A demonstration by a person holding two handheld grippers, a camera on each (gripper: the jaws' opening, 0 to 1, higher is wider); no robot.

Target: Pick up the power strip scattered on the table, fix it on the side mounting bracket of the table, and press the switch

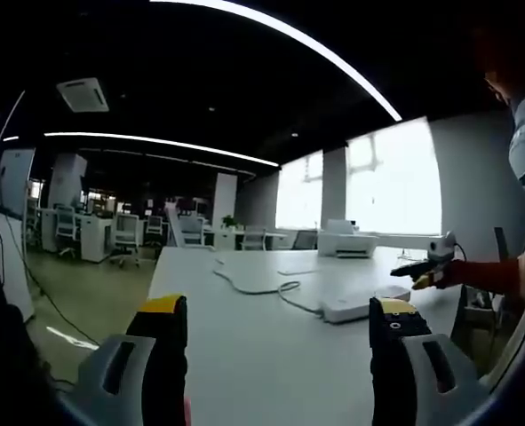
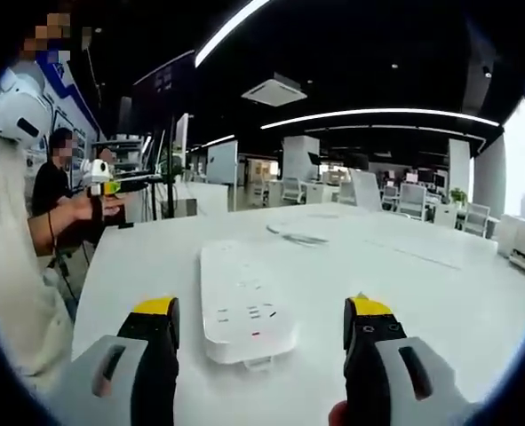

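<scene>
A white power strip (image 2: 244, 306) lies flat on the white table (image 2: 440, 293), its near end between my right gripper's (image 2: 262, 324) yellow-tipped jaws, which stand wide apart and touch nothing. Its white cable (image 2: 298, 238) runs off across the table behind it. In the left gripper view the same power strip (image 1: 361, 306) lies ahead and to the right, and its cable (image 1: 258, 288) loops off to the left. My left gripper (image 1: 280, 330) is open above the table (image 1: 244, 355) with nothing between its jaws. A hand holds the right gripper (image 1: 429, 262) just beyond the strip.
A white printer (image 1: 346, 244) stands at the far end of the table. The table's left edge (image 1: 155, 275) drops to the open floor. Office chairs (image 2: 413, 200) and desks fill the background. A seated person (image 2: 53, 182) and a white sleeve (image 2: 13, 284) are at the left.
</scene>
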